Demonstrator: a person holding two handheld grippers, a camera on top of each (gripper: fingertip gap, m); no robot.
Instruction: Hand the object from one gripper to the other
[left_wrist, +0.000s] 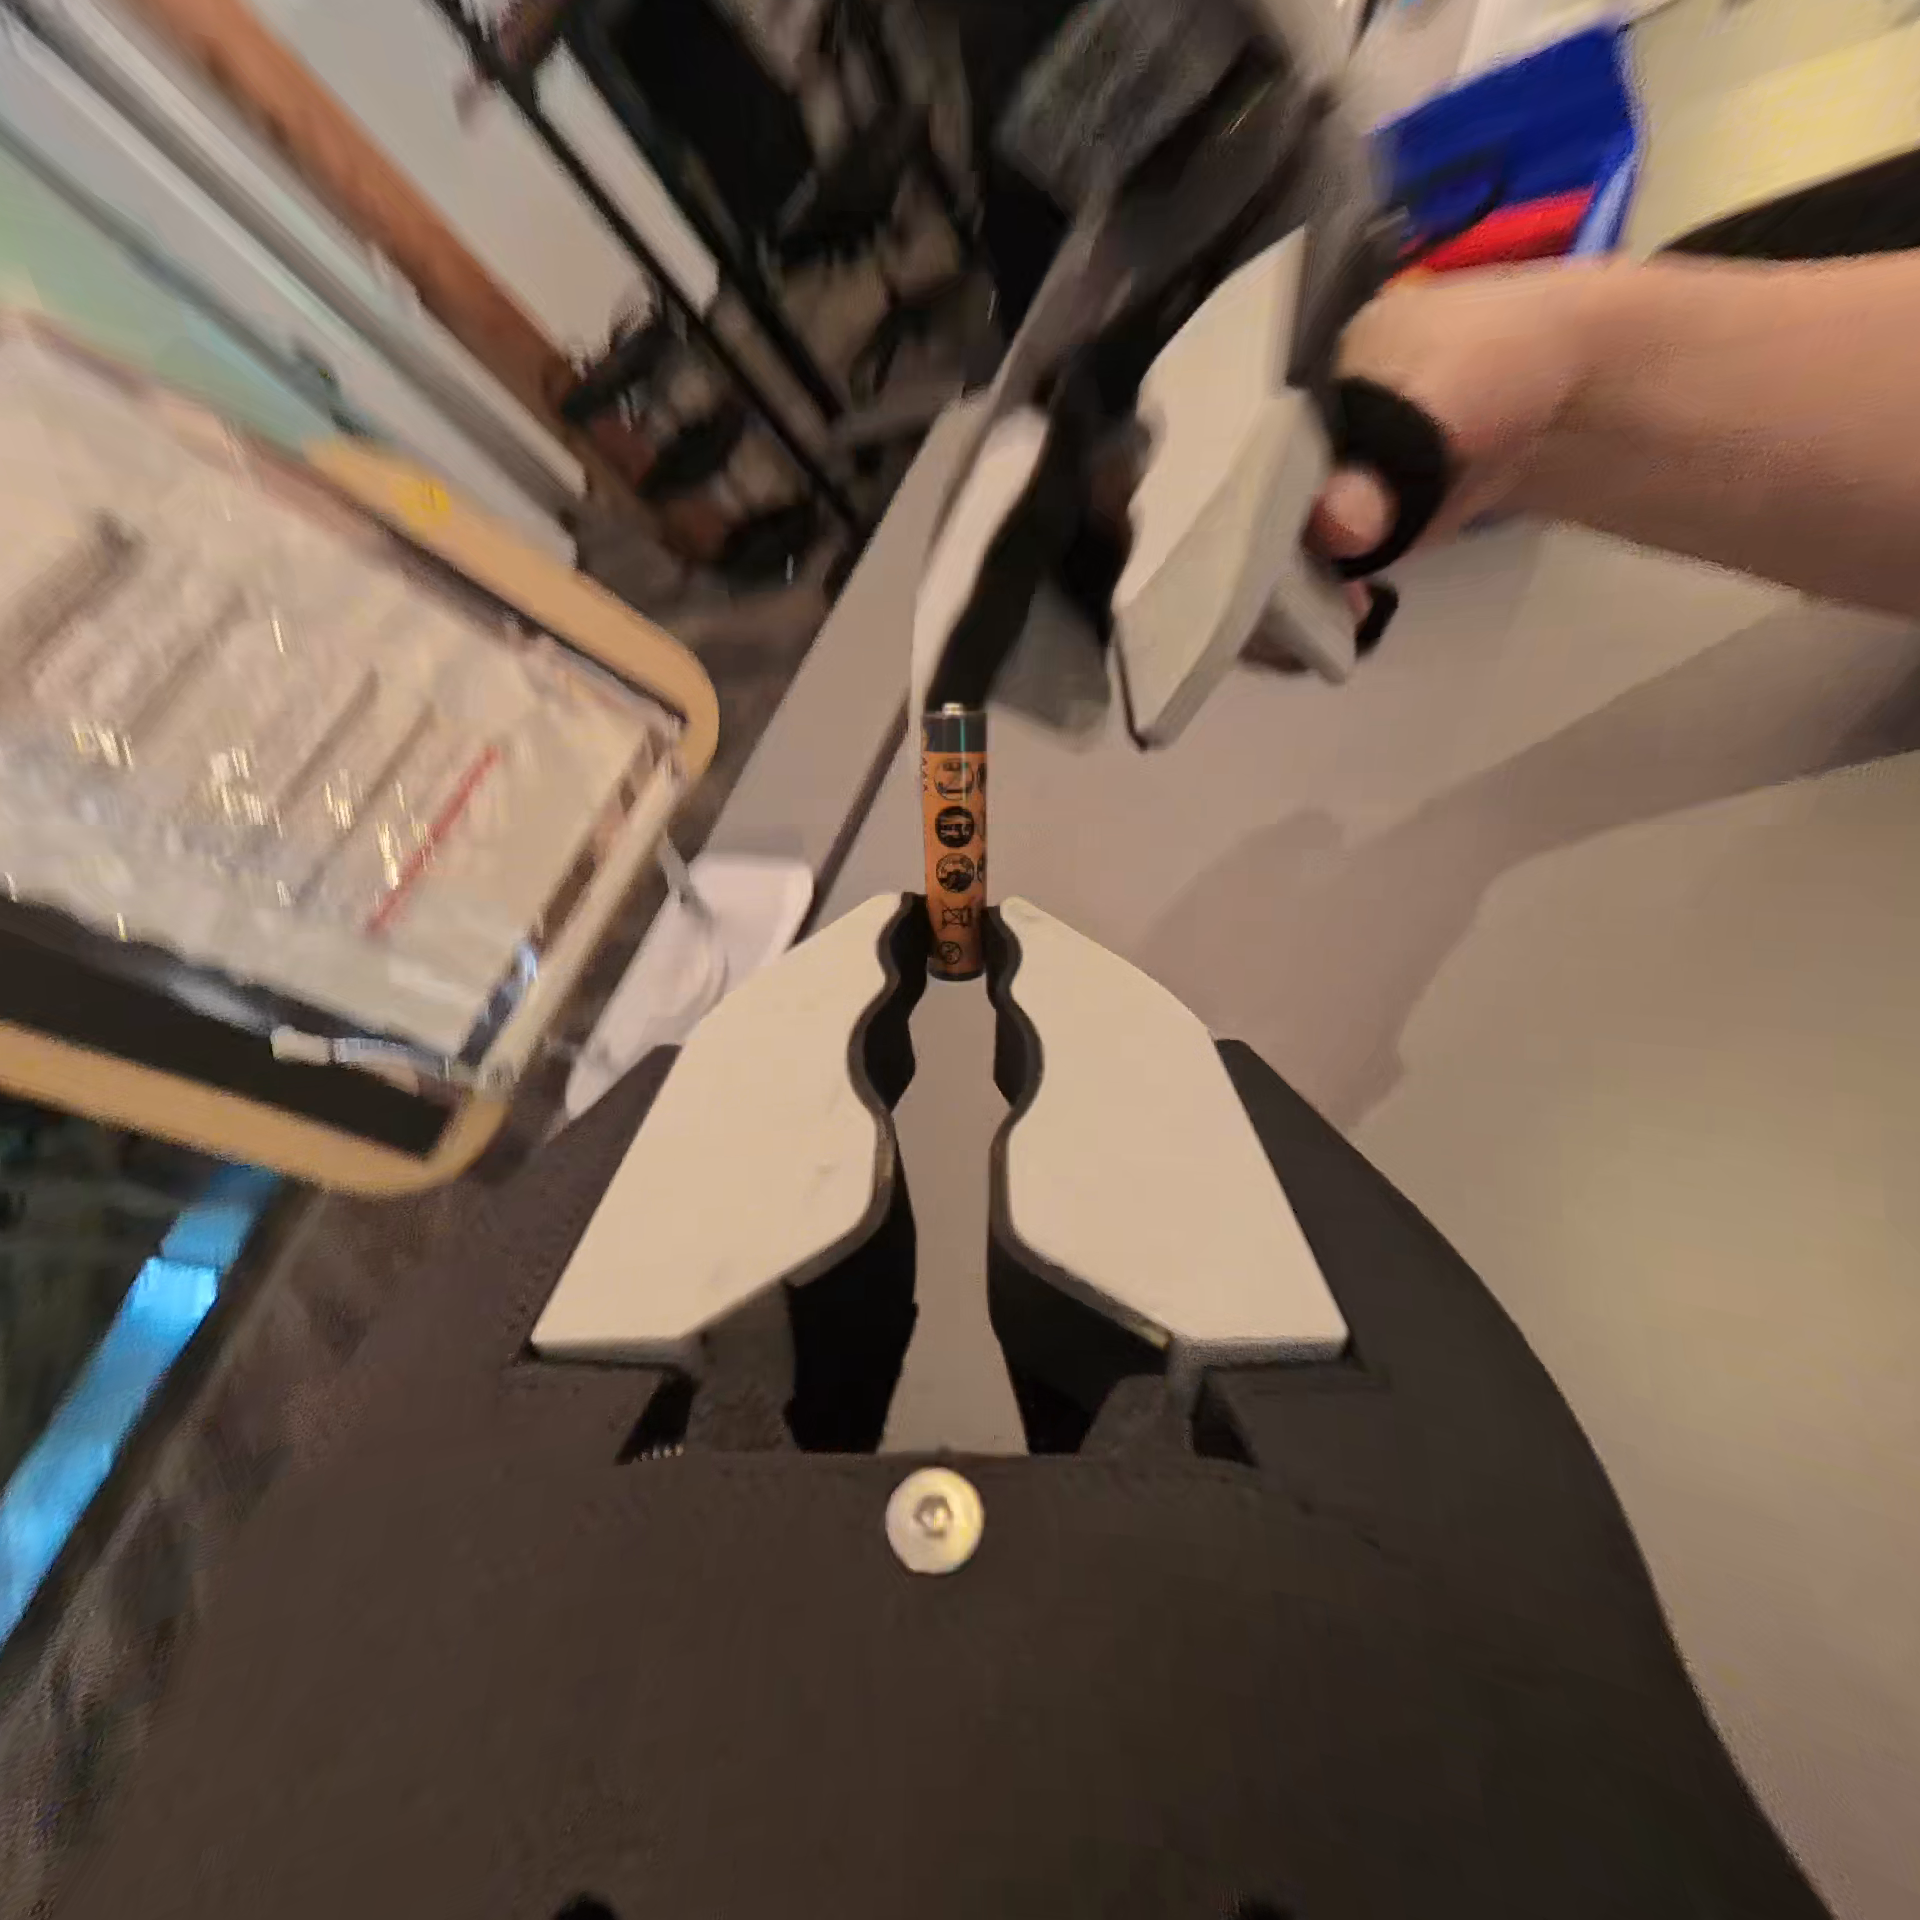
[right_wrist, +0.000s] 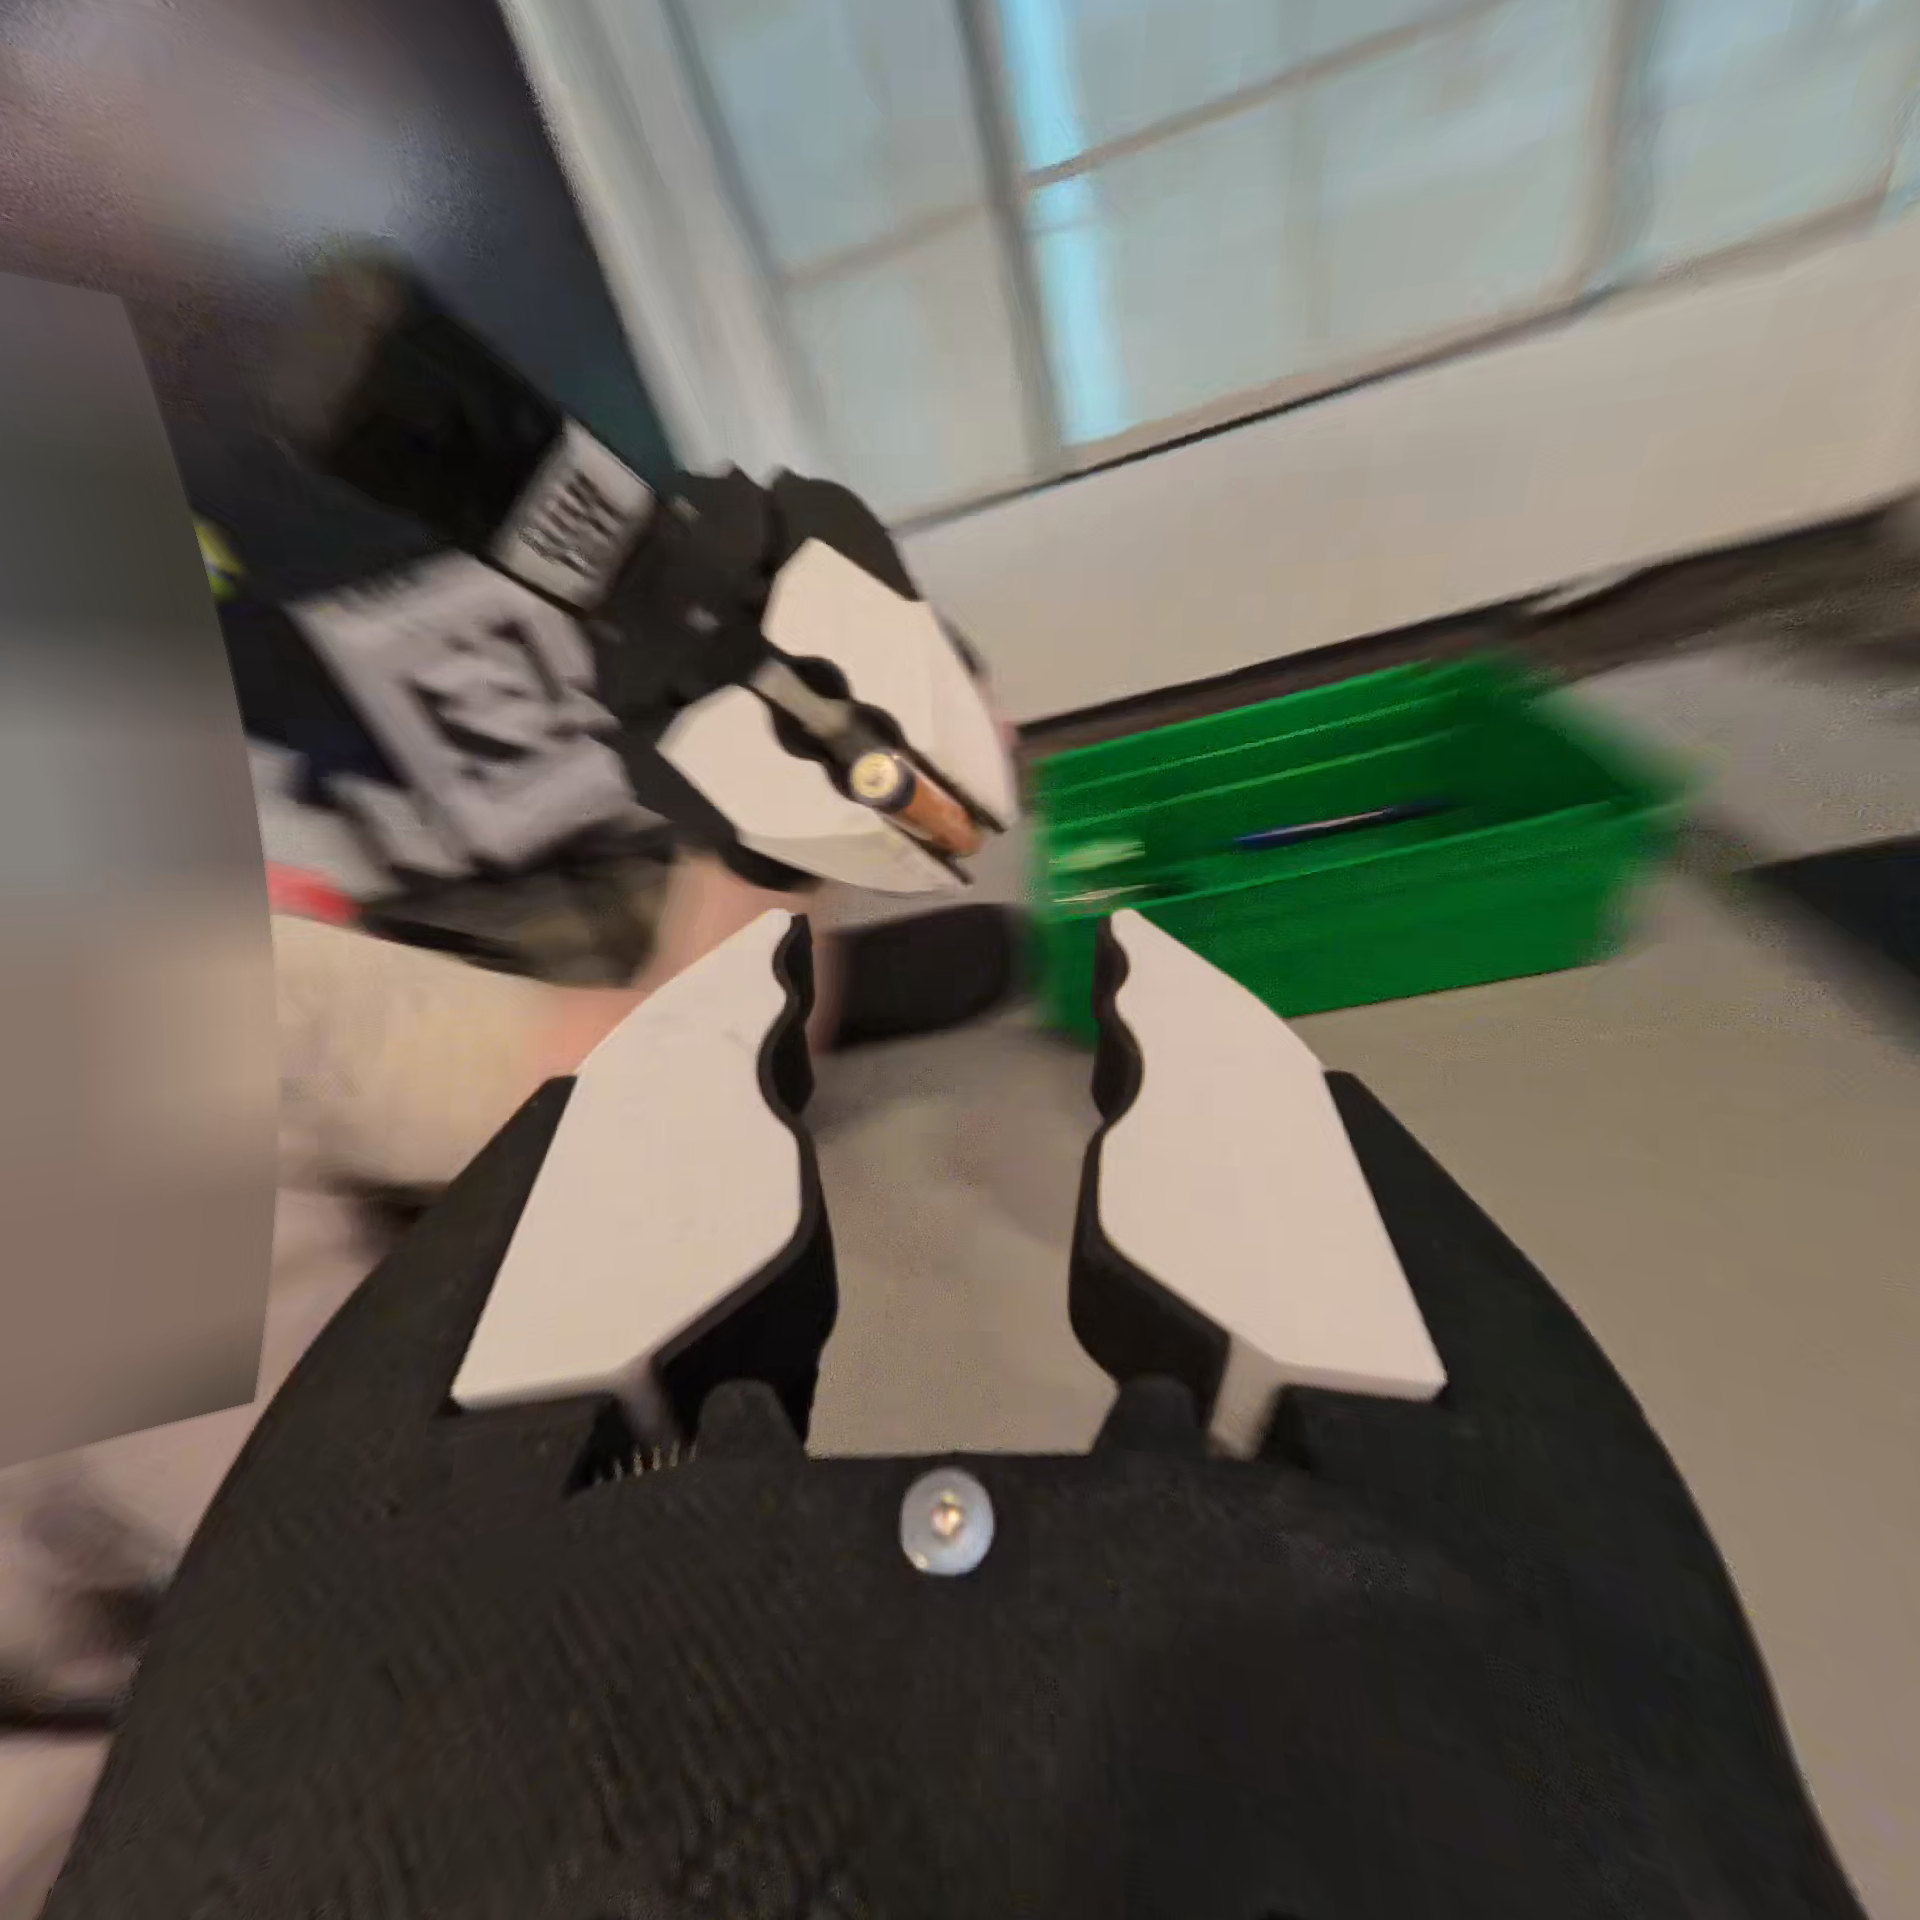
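Observation:
A small copper-and-black battery (left_wrist: 954, 831) stands out forward from my left gripper (left_wrist: 954, 920), which is shut on its lower end. My right gripper (left_wrist: 1039, 707) hangs just beyond the battery's top end, jaws apart, with one finger close above the tip; I cannot tell whether it touches. In the right wrist view my right gripper (right_wrist: 951, 925) is open and empty. The left gripper (right_wrist: 977, 831) is just ahead and slightly left of it, holding the battery (right_wrist: 914, 800) with its end facing me.
A person's hand (left_wrist: 1558, 416) holds the right gripper over a grey tabletop (left_wrist: 1558, 1039). A clear parts case (left_wrist: 312, 779) on a wood-rimmed tray is at left. A green bin (right_wrist: 1351, 862) stands on the table behind. A black shelf (left_wrist: 727, 312) is farther back.

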